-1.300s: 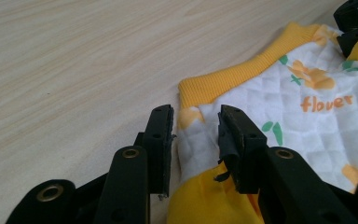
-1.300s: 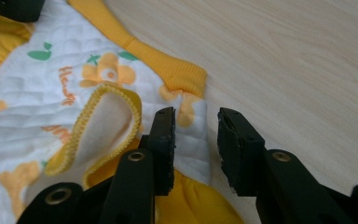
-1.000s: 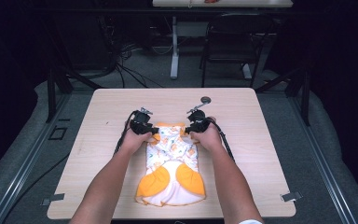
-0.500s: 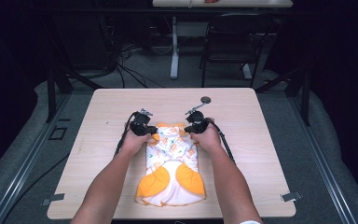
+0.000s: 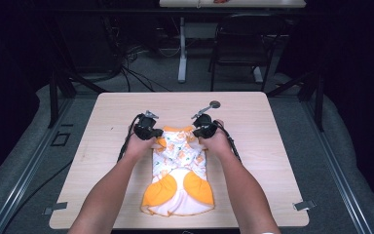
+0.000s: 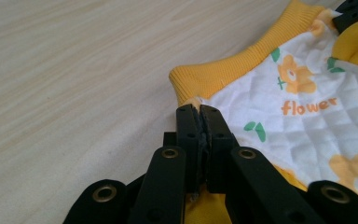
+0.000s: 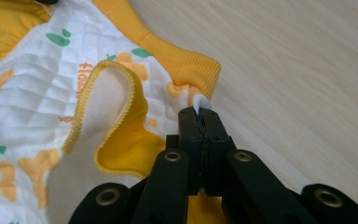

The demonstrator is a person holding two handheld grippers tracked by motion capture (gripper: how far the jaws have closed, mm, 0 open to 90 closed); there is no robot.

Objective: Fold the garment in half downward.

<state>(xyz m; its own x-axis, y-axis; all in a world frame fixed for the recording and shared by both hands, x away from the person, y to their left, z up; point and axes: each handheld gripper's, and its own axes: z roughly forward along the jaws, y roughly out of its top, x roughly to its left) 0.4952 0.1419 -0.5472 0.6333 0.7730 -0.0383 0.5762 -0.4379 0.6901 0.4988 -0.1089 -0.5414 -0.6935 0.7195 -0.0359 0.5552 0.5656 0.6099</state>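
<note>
The jaws of the left gripper (image 6: 198, 112) have just been closing and now pinch the edge of the small flowered garment (image 5: 179, 170) beside its orange ribbed band (image 6: 223, 77); the jaws of the right gripper (image 7: 199, 113) have closed in the same way on the opposite corner. The garment lies flat in the middle of the worktop (image 5: 272, 146), between the two hands. It looks light, soft and limp, so I think it will sag when lifted, and these far corners by the firmer band are a good place to hold it.

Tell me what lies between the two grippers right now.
The garment's orange ribbed hem and flowered fabric span the stretch between the left gripper and right gripper, each pinching a corner; the high view shows it.
</note>
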